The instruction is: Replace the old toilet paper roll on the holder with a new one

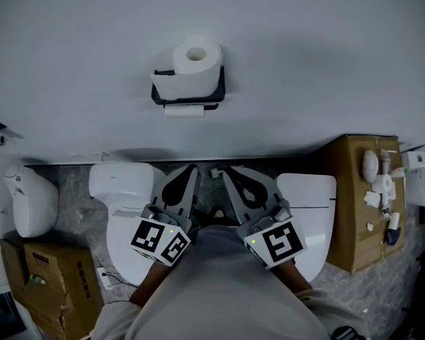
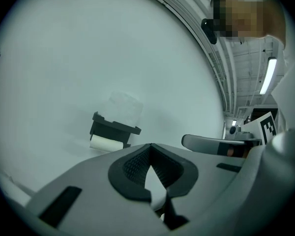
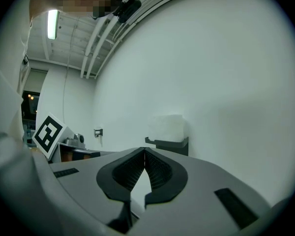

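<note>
A black wall holder (image 1: 188, 93) carries a full white roll (image 1: 196, 59) on its top shelf. A thin, nearly spent roll (image 1: 184, 110) hangs under it. My left gripper (image 1: 190, 170) and right gripper (image 1: 227, 172) are side by side below the holder, well short of the wall, both shut and empty. In the left gripper view, past the shut left gripper (image 2: 150, 146), I see the holder (image 2: 114, 126), the full roll (image 2: 123, 107) and the spent roll (image 2: 105, 142). In the right gripper view the holder (image 3: 170, 144) and full roll (image 3: 166, 127) stand ahead of the shut right gripper (image 3: 144, 150).
A white toilet (image 1: 122, 181) stands under my left gripper and a white lid (image 1: 312, 200) at the right. A cardboard box (image 1: 354, 211) with small items on it is at the far right. Another box (image 1: 53, 278) and a white bin (image 1: 30, 202) sit at the left.
</note>
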### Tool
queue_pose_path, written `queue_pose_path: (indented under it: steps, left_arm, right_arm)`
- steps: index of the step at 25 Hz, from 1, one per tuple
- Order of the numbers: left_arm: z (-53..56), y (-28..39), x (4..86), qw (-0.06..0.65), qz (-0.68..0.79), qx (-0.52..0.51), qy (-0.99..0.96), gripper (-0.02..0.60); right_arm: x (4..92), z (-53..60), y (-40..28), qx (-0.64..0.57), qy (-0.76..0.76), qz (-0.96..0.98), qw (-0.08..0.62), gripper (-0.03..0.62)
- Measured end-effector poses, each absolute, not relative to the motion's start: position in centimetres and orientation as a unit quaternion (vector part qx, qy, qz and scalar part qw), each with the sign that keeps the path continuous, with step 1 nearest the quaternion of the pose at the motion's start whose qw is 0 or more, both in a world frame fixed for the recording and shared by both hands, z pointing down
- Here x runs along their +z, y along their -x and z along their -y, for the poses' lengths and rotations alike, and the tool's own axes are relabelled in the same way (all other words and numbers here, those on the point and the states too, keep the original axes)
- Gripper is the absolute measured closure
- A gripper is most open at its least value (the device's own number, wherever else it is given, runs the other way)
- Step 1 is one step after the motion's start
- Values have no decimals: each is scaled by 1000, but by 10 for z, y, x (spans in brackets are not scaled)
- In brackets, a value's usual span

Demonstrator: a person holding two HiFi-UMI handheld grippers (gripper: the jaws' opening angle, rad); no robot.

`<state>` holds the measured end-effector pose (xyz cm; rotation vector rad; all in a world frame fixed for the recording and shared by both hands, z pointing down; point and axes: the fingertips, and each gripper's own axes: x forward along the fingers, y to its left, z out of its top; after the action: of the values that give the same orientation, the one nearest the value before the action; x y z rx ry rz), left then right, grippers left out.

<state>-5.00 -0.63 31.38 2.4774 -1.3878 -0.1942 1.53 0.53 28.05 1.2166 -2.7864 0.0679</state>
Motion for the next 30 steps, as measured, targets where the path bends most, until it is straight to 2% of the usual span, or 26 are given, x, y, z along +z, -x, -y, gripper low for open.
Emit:
queue_pose_path:
  steps: [16,30]
  left_arm:
    - [52,69,321,196,477,-100,-851,577]
    - [122,100,333,264,428,-125,-855,577]
  right_arm:
    - [294,30,-3,39,-419,905,58,577]
    - [280,97,42,31,-421,905,55,577]
